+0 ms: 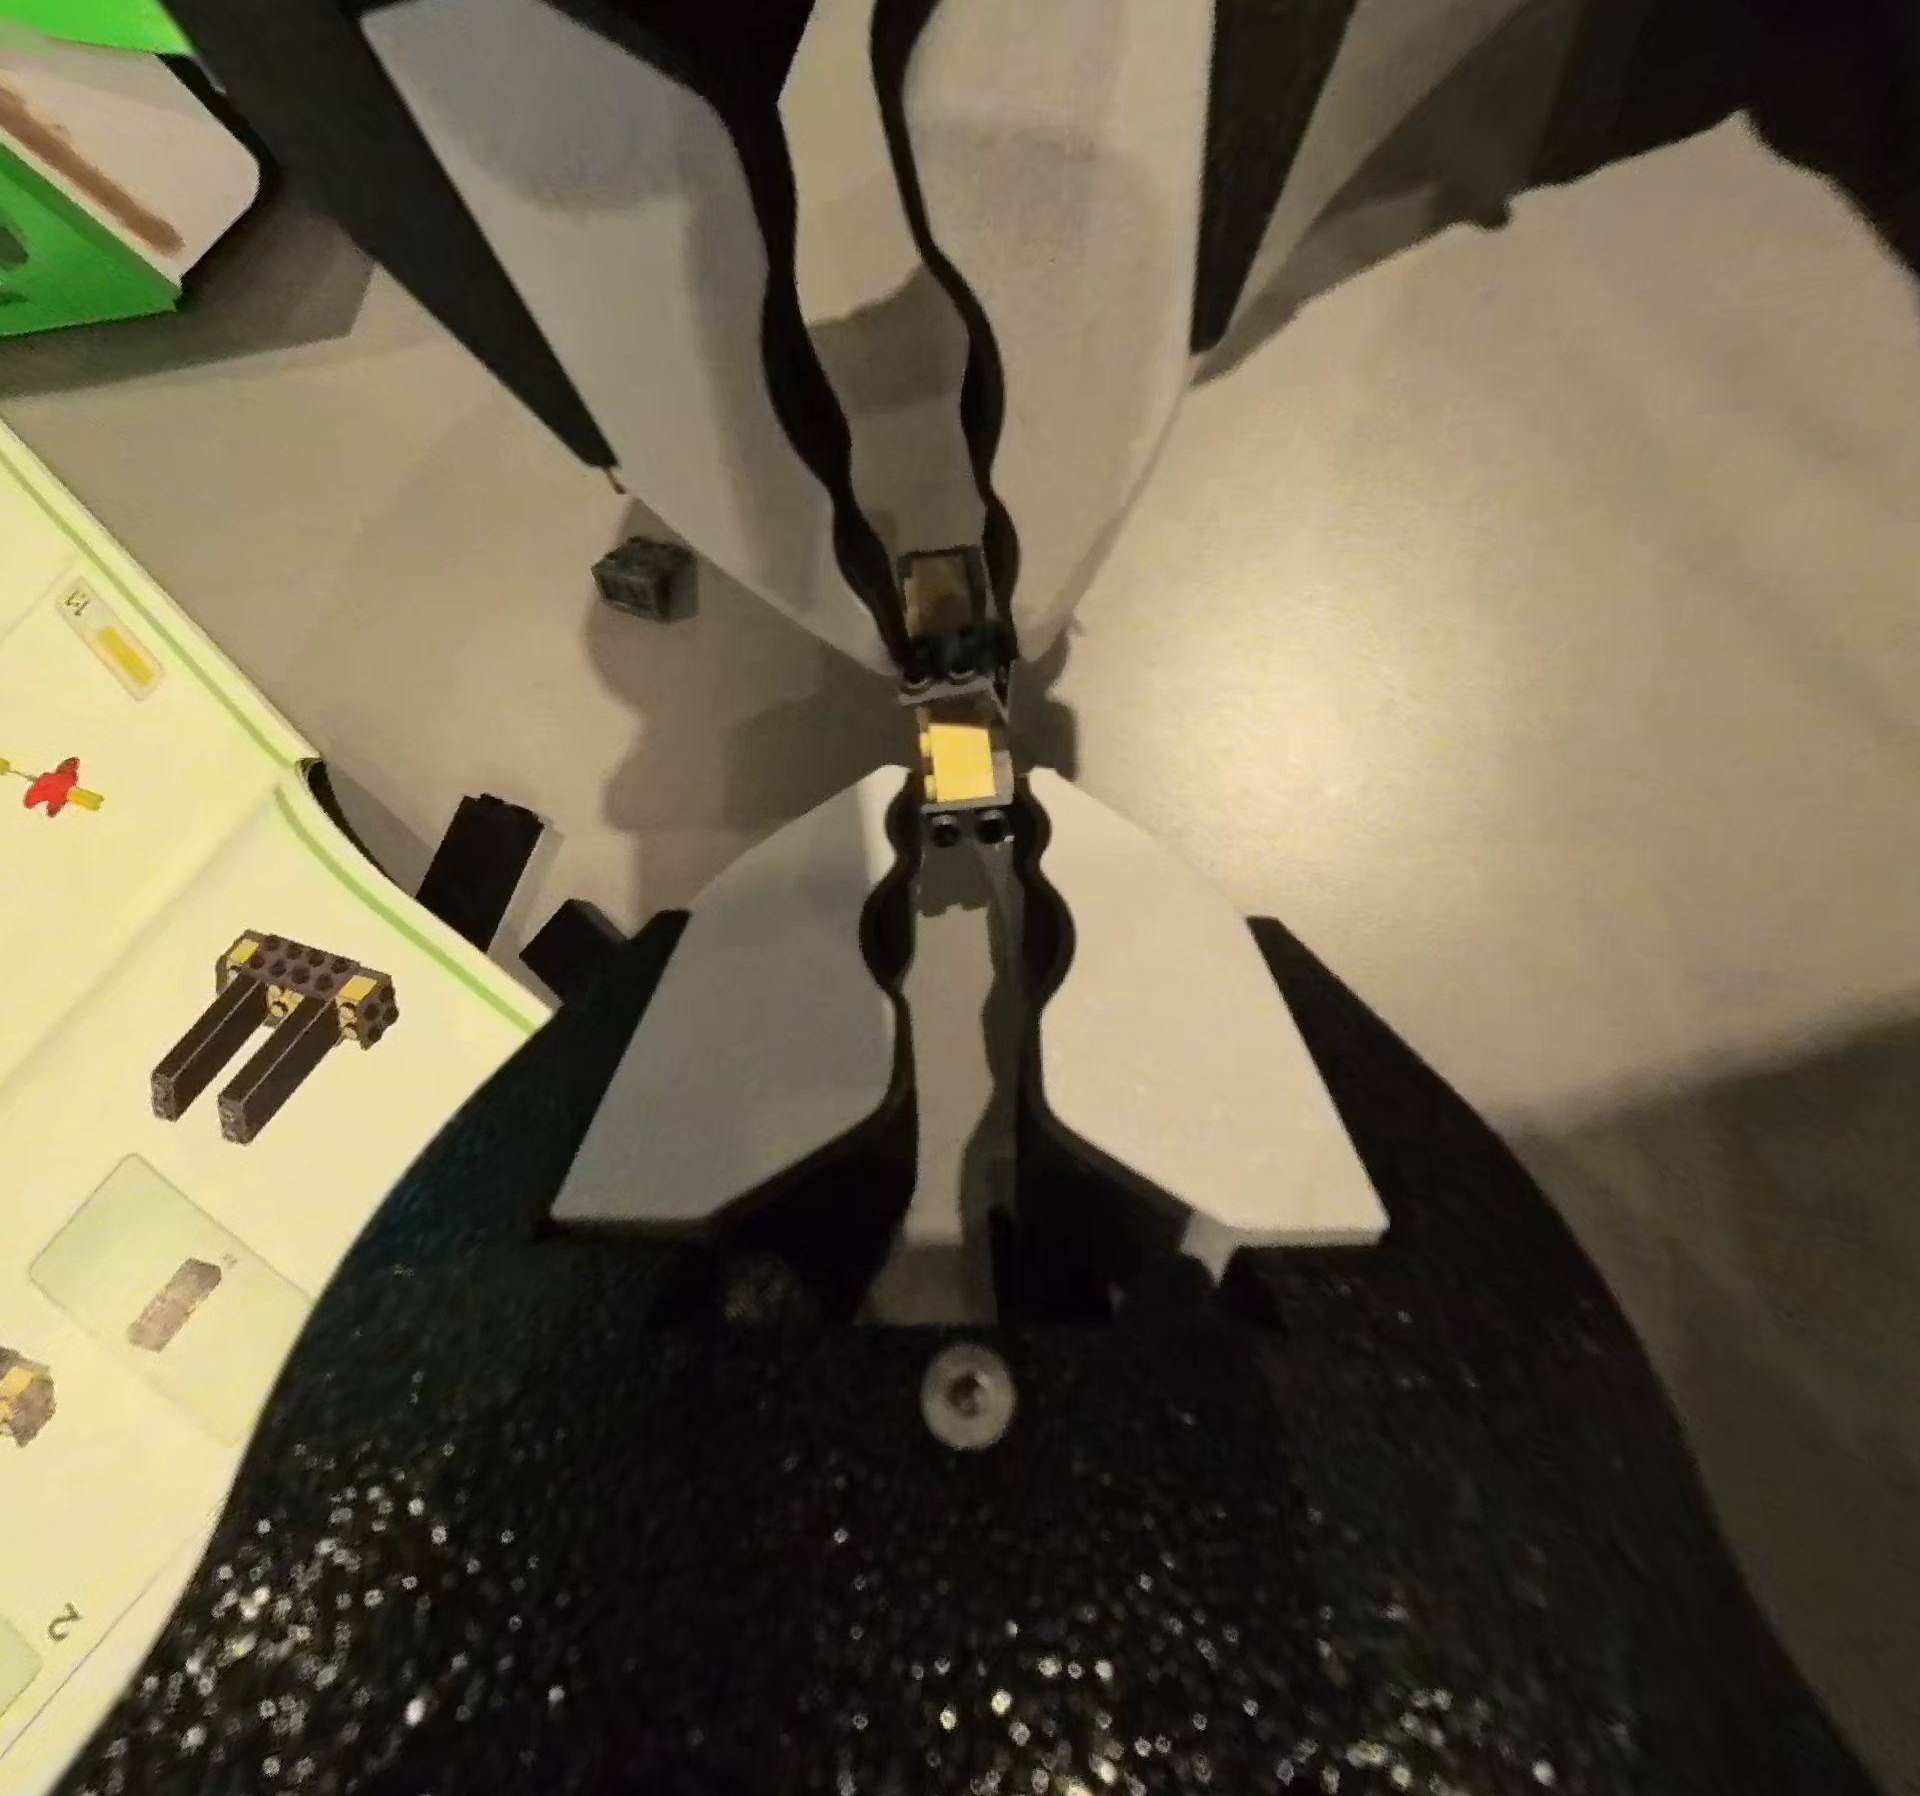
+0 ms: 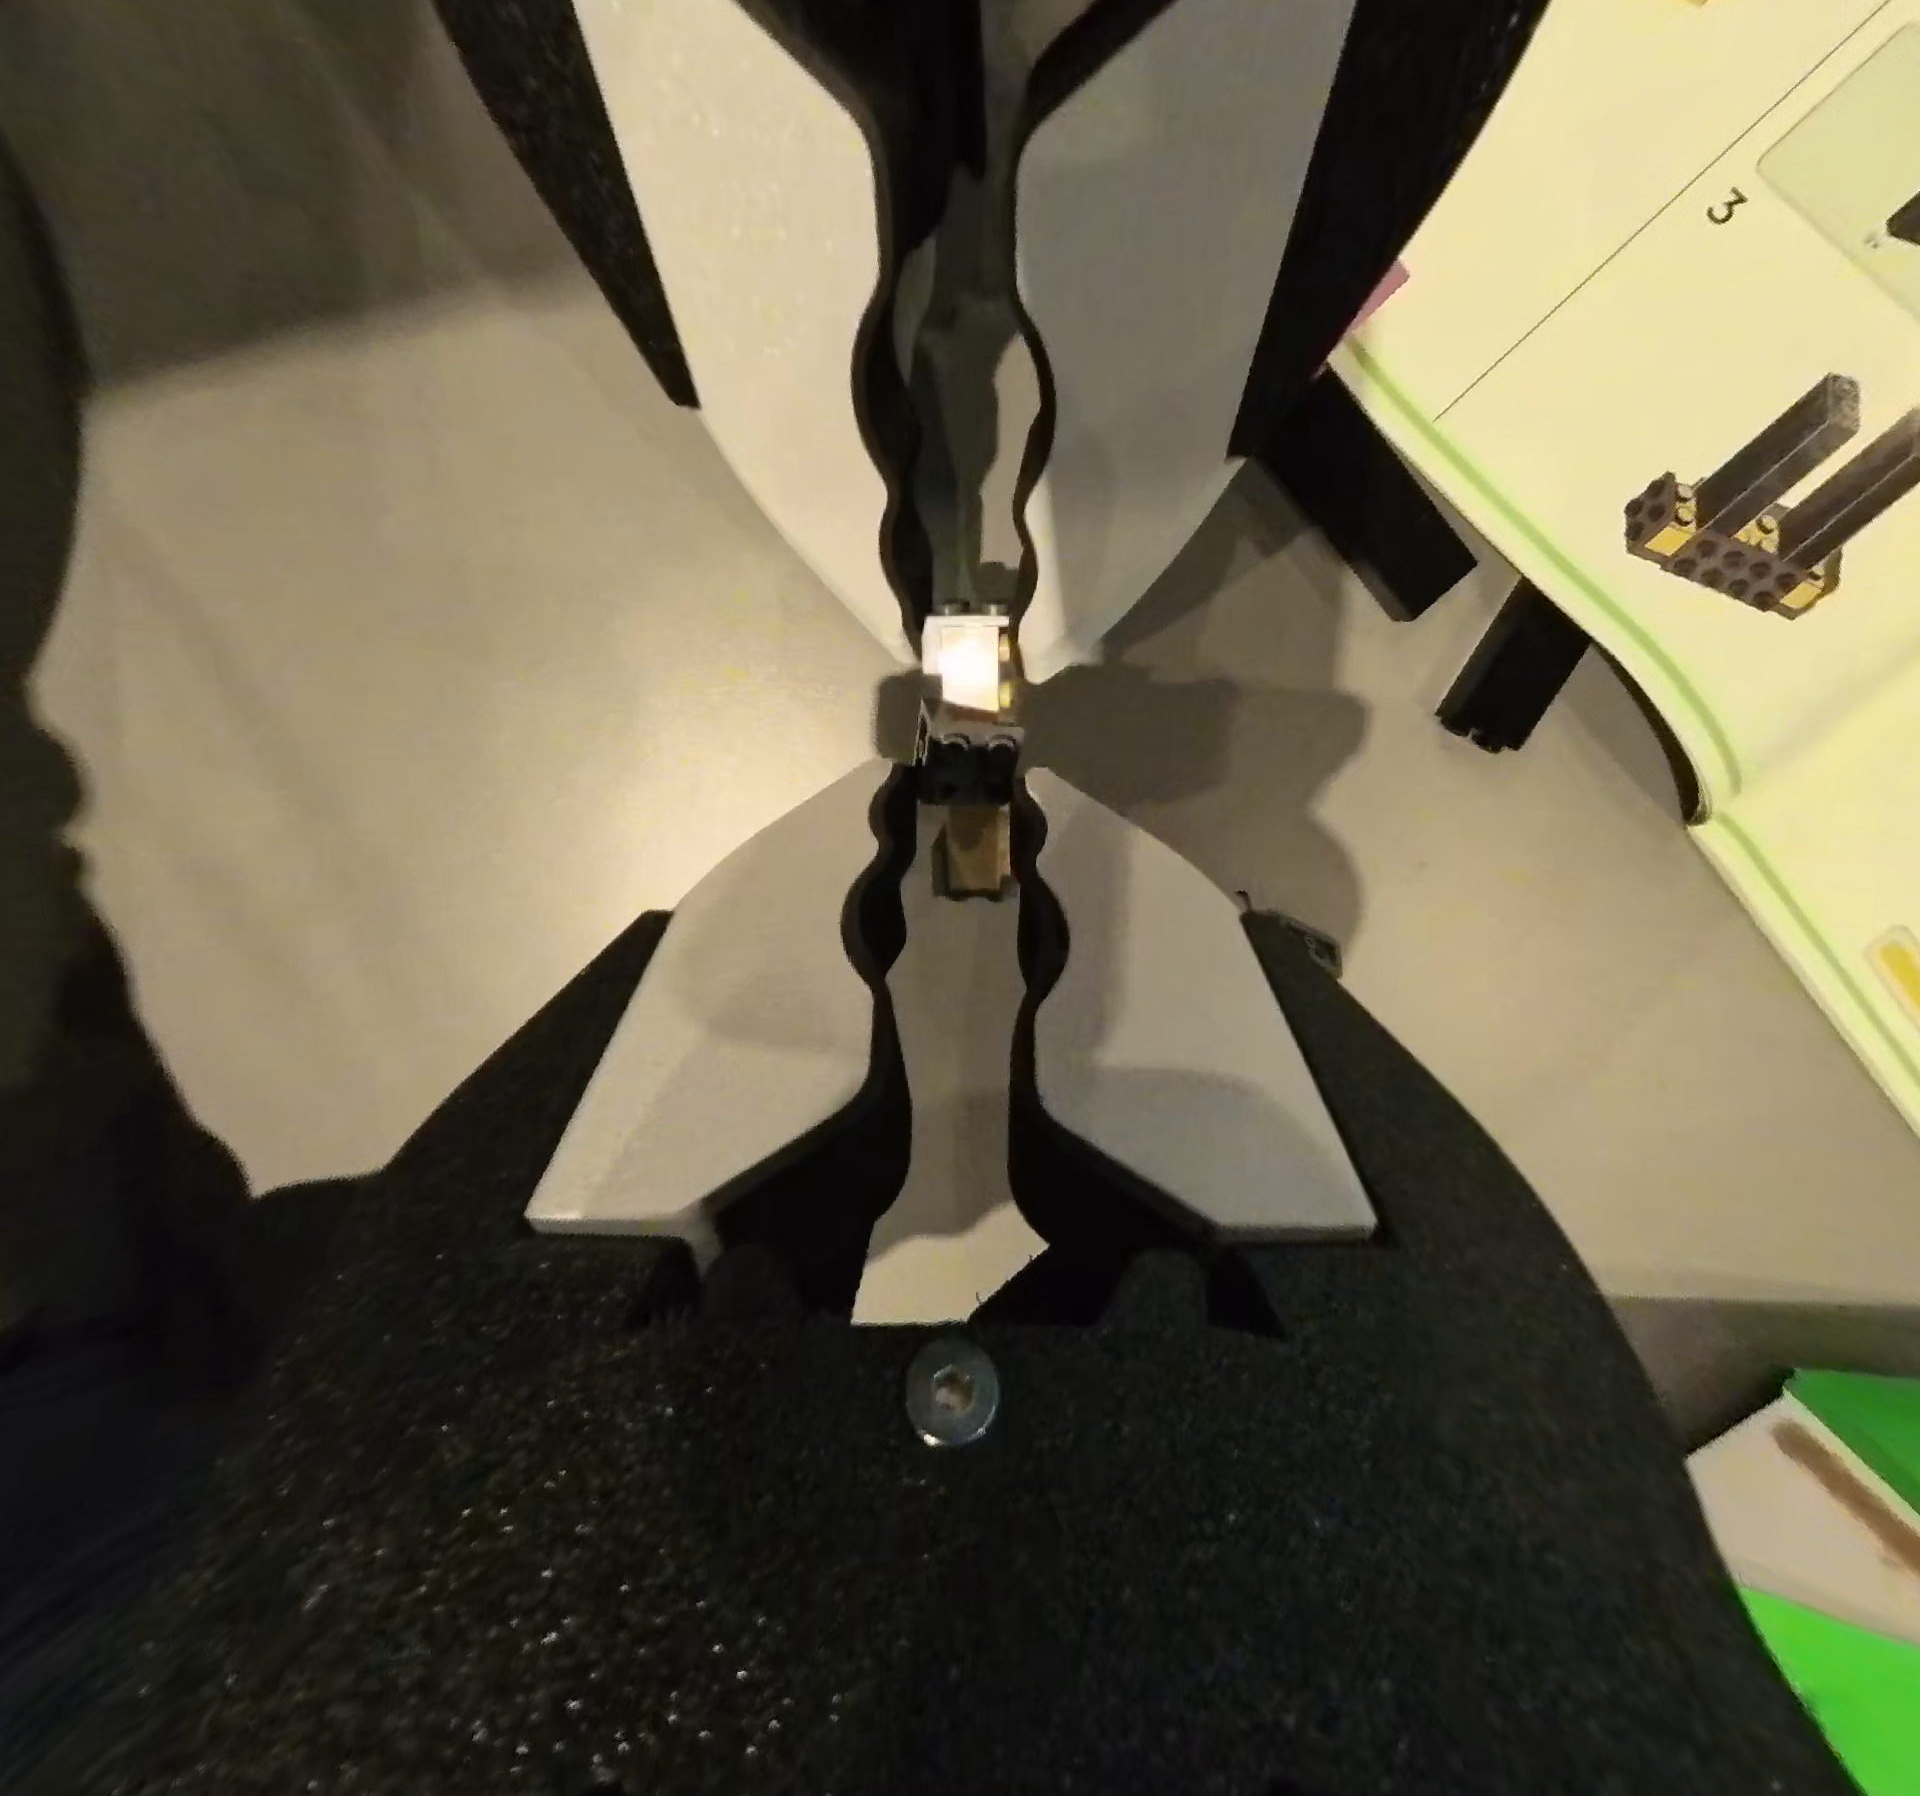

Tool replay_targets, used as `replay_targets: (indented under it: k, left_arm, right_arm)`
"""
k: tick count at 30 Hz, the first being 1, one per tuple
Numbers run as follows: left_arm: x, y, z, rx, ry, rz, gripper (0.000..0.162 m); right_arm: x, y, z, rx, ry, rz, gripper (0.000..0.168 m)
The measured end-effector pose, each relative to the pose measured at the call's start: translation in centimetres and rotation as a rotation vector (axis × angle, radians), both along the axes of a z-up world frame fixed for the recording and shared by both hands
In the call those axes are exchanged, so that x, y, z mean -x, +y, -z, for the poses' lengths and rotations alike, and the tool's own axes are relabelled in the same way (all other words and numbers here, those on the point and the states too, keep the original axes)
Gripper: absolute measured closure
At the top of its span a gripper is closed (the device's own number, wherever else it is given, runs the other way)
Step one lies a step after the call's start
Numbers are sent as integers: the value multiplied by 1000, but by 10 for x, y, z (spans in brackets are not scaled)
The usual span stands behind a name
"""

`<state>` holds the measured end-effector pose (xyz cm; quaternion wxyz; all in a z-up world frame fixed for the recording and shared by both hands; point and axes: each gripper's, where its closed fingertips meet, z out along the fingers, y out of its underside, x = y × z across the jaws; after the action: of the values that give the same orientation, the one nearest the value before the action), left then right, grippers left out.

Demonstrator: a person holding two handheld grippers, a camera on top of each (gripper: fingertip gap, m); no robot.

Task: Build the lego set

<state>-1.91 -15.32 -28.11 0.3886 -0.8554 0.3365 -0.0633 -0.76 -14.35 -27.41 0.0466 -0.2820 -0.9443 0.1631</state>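
My two grippers face each other tip to tip above the table. My left gripper (image 1: 961, 806) is shut on a small piece with a yellow face (image 1: 958, 759) and a dark studded part. My right gripper (image 2: 966, 806) is shut on a small black studded brick (image 2: 966, 759) with a tan part (image 2: 974, 853) behind it. In the left wrist view the right gripper (image 1: 951, 650) comes in from the top with its black brick (image 1: 951, 668). In the right wrist view the left gripper (image 2: 966, 619) comes from the top with the yellow piece (image 2: 964, 671). The two pieces meet end to end.
An open instruction booklet (image 1: 208, 915) (image 2: 1662, 396) lies beside the grippers. Two long black beams (image 1: 483, 863) (image 2: 1512, 676) lie at its edge. A small dark grey brick (image 1: 644, 579) sits loose on the table. A green box (image 1: 73, 84) (image 2: 1829, 1621) stands beyond the booklet. Less than 4 cm separates the two grippers' tips.
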Motion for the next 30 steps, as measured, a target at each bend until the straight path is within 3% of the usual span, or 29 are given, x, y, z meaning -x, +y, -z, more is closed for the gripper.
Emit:
replay_targets:
  k: [30]
  left_arm:
    - [2, 8, -5, -61, -73, -27, 146]
  right_arm:
    - [7, 5, -1, 24, 49, 21, 151]
